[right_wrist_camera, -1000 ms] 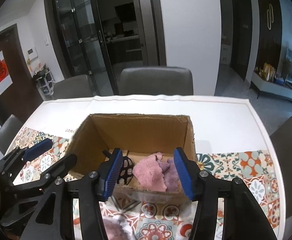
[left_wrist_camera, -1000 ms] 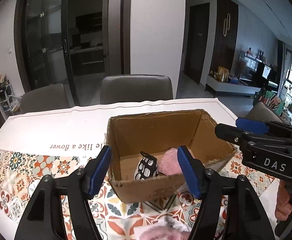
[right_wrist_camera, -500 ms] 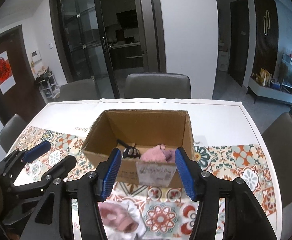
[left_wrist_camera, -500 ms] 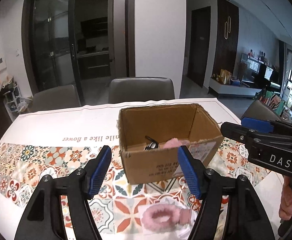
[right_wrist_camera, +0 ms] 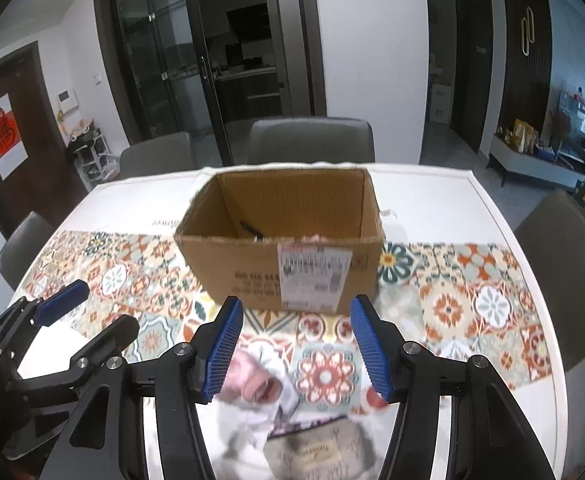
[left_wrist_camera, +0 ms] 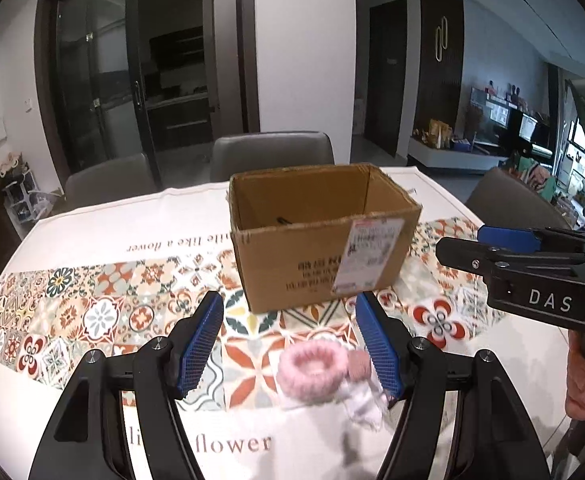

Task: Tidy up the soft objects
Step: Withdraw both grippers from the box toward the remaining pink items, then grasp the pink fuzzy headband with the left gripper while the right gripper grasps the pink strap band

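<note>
Both grippers stood apart-jawed and empty, set back from the cardboard box (left_wrist_camera: 324,236) on its near side.

Left wrist view: the left gripper (left_wrist_camera: 290,346) held nothing; its blue pads (left_wrist_camera: 200,344) were spread wide. Below and between them, on the patterned tablecloth (left_wrist_camera: 92,316) in front of the box, lay a fluffy pink ring (left_wrist_camera: 312,370) with a smaller pink piece touching its right side and a scrap of white fabric (left_wrist_camera: 362,398) just beyond, against the right finger. None was pressed by either pad. The box stood upright and open-topped with its label toward the camera; a dark item barely showed over its near wall. The right gripper (left_wrist_camera: 508,246) entered from the right of the box, a hand (left_wrist_camera: 580,384) on its grip.

Right wrist view: the right gripper (right_wrist_camera: 294,346) was likewise unloaded, jaws roughly half spread. In front of the box, near its left finger, lay blurred pink and white soft pieces (right_wrist_camera: 260,380), and closer still a beige fabric item (right_wrist_camera: 316,454) with a label. A little pink showed inside the box.

Judgement: the box served as the collecting bin, and both tools were positioned over the remaining loose items for the next pick.
</note>
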A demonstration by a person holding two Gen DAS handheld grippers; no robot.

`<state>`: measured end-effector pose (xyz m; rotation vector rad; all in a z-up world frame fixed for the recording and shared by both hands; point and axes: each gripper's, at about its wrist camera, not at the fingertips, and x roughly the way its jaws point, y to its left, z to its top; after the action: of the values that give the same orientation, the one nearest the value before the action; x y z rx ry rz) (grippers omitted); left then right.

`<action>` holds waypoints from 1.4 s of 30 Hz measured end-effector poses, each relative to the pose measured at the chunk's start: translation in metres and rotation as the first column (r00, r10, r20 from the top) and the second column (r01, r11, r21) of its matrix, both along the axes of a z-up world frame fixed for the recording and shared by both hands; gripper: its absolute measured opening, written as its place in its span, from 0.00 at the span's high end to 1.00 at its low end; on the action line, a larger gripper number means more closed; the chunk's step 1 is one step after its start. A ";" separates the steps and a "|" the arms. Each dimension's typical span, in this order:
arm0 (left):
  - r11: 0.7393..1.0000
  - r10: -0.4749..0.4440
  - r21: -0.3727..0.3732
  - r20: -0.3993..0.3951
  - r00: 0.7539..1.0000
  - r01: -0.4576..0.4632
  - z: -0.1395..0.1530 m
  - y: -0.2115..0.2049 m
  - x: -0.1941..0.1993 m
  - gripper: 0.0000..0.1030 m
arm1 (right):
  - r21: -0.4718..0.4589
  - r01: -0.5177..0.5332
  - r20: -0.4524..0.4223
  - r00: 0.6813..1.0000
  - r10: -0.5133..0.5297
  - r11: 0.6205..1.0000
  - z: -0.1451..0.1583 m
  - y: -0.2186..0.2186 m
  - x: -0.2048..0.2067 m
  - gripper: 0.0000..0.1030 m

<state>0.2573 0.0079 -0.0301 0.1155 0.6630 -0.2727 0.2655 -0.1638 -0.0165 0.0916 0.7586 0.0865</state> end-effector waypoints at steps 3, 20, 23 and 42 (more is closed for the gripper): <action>1.000 -0.003 -0.007 -0.023 1.000 0.003 -0.006 0.001 -0.006 0.34 | -0.010 -0.001 -0.026 1.000 0.001 1.000 -0.008 0.003 -0.010 0.44; 0.999 -0.039 0.023 -0.114 0.993 0.042 -0.052 0.012 -0.022 0.34 | 0.116 -0.039 -0.155 0.986 0.056 0.993 -0.061 0.024 -0.022 0.44; 0.998 -0.056 0.030 -0.117 0.992 0.059 -0.059 0.013 -0.020 0.34 | 0.116 -0.046 -0.164 0.984 0.064 0.992 -0.068 0.028 -0.020 0.45; 0.974 -0.196 0.086 -0.131 0.972 0.208 -0.102 0.006 0.005 0.34 | 0.174 -0.078 -0.274 0.954 0.125 0.982 -0.117 0.040 0.003 0.60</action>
<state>0.2627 0.0135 -0.1323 0.2639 0.7877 -0.4459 0.2683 -0.1237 -0.1335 0.2229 1.0435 0.2373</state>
